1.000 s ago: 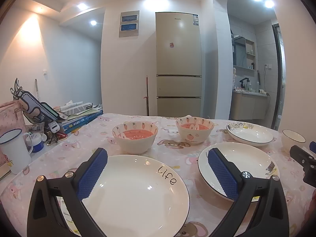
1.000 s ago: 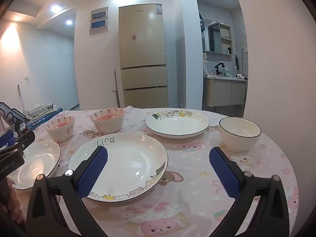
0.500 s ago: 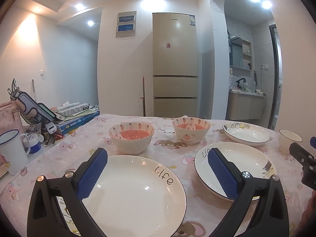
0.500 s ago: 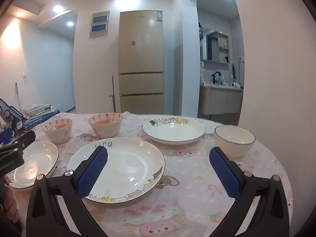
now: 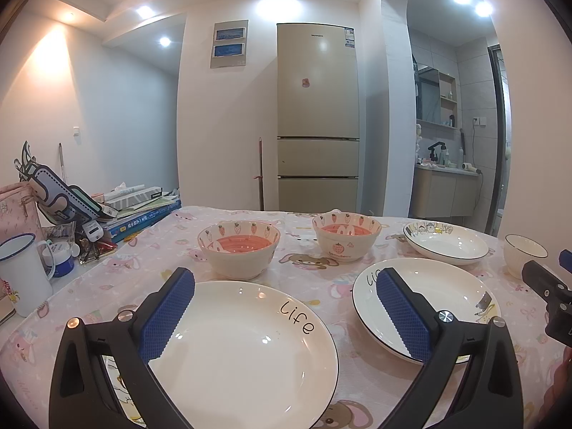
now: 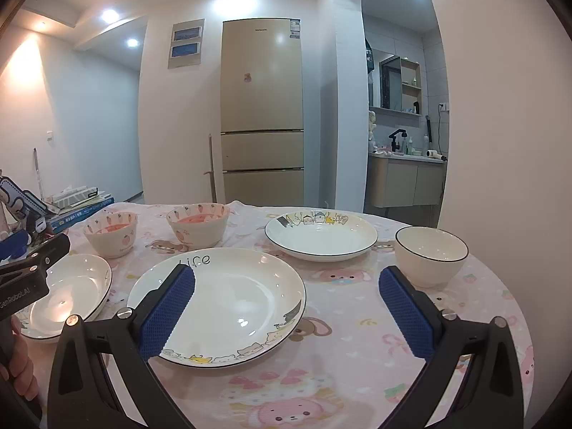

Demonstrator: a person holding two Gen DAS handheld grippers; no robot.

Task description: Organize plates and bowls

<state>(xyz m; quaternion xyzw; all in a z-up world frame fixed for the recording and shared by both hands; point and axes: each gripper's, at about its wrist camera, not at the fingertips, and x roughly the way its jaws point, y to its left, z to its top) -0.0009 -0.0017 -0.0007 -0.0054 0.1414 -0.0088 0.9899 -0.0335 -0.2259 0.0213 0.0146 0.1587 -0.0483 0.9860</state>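
Counter stock — three plates and three bowls, all lying apart, none stacked. Left gripper (image 5: pixel 284 316) is hovering wide open and empty over the near-left-edge plate (image 5: pixel 236 354); right gripper (image 6: pixel 286 312) — likewise spread, holding nothing — is facing the middle plate (image 6: pixel 221 296), probably for stacking.

From my seat the plate marked "Life" (image 5: pixel 243 350) reads as glossy glazed ceramic, ceiling lights glinting in it. The cloth (image 5: pixel 307 271) under it looks matt, soft printed fabric. Behind the plate, the two strawberry bowls (image 5: pixel 238 248) shine the same way (glazed, I think). My left gripper (image 5: pixel 286 321) has matt black plastic arms, rough blue textured pads (image 5: pixel 168 314) and bright metal screws. The fridge (image 5: pixel 317 114) beyond has a smooth satin sheen.
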